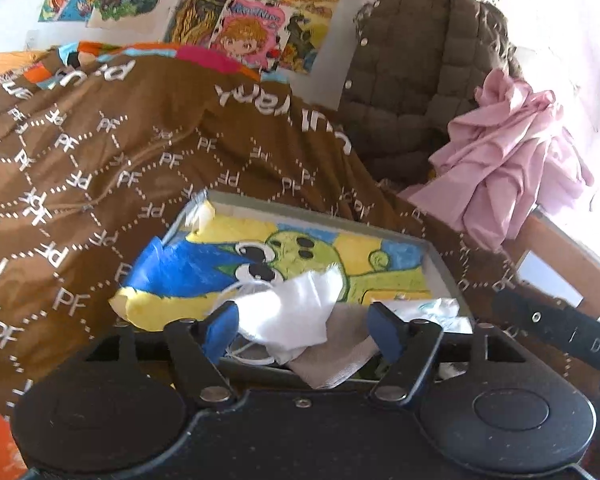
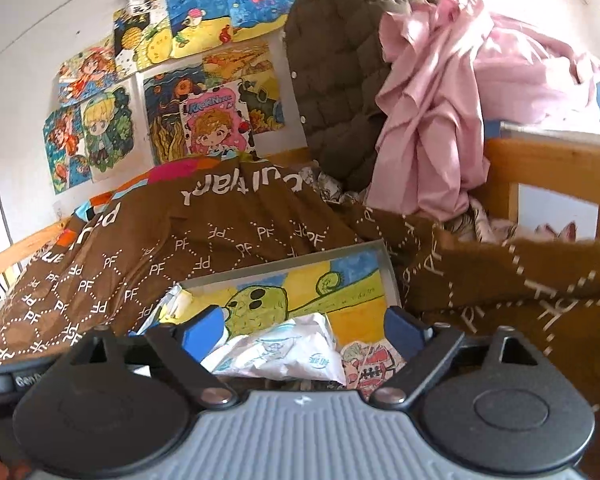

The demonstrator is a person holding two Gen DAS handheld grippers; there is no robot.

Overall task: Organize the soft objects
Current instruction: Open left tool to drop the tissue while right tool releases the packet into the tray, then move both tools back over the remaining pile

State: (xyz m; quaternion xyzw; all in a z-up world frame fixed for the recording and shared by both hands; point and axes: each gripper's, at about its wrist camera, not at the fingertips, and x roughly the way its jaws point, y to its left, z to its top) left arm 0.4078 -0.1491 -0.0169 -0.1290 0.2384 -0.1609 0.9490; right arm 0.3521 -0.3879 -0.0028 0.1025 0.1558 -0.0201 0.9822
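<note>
1. Nearest the left wrist camera, the left gripper [image 1: 302, 330] is level and aimed forward over a shallow tray [image 1: 446, 268]; its blue fingers [image 1: 220, 330] are spread wide and released, gripping nothing.
2. Between those fingers lies a crumpled white cloth [image 1: 296, 314]; its left edge touches the left finger, and a grey fabric piece [image 1: 332, 360] sits under it.
3. Likewise level, the right gripper [image 2: 302, 330] hovers over the same tray [image 2: 390, 276], fingers [image 2: 198, 334] wide apart and empty.
4. Just ahead of them a crumpled white wrapper with pale blue print [image 2: 284, 350] rests in the tray, whether touching a finger cannot be told.
5. Lining the tray is a drawing of a green creature [image 1: 300, 256] on yellow, its long axis running left to right.
6. Beyond, a brown blanket printed "PF" [image 1: 100, 160] covers the bed.
7. Farther back, a brown quilted jacket [image 1: 412, 80] stands upright beside a pink garment [image 1: 512, 168] draped on the wooden bed frame [image 2: 548, 168].
8. Farthest, colourful drawings [image 2: 204, 80] cover the wall.
</note>
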